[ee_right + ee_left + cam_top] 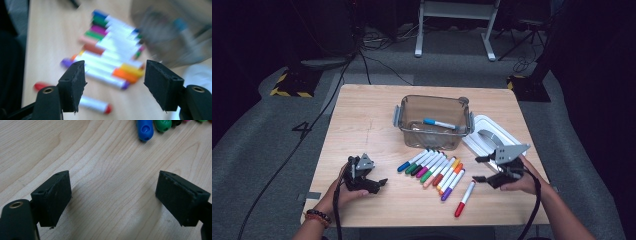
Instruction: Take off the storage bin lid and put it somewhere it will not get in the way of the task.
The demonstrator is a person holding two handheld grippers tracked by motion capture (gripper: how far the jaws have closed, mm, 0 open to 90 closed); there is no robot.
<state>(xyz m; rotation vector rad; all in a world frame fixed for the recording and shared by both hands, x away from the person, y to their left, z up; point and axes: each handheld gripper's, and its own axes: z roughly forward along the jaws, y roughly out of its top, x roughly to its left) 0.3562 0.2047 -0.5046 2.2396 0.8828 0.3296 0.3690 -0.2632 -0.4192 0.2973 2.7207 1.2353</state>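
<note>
The clear bin (433, 122) holds one blue marker (438, 123); the row of markers (432, 170) lies just before it, a red marker (465, 198) apart near the front edge; left gripper (379, 184) jaws stand apart over bare wood; right gripper (478, 169) jaws apart, nothing between; white lid (492, 132) beside the bin

high: above, forward-down | gripper views: close — both share markers (432, 170) — on table (362, 125)
</note>
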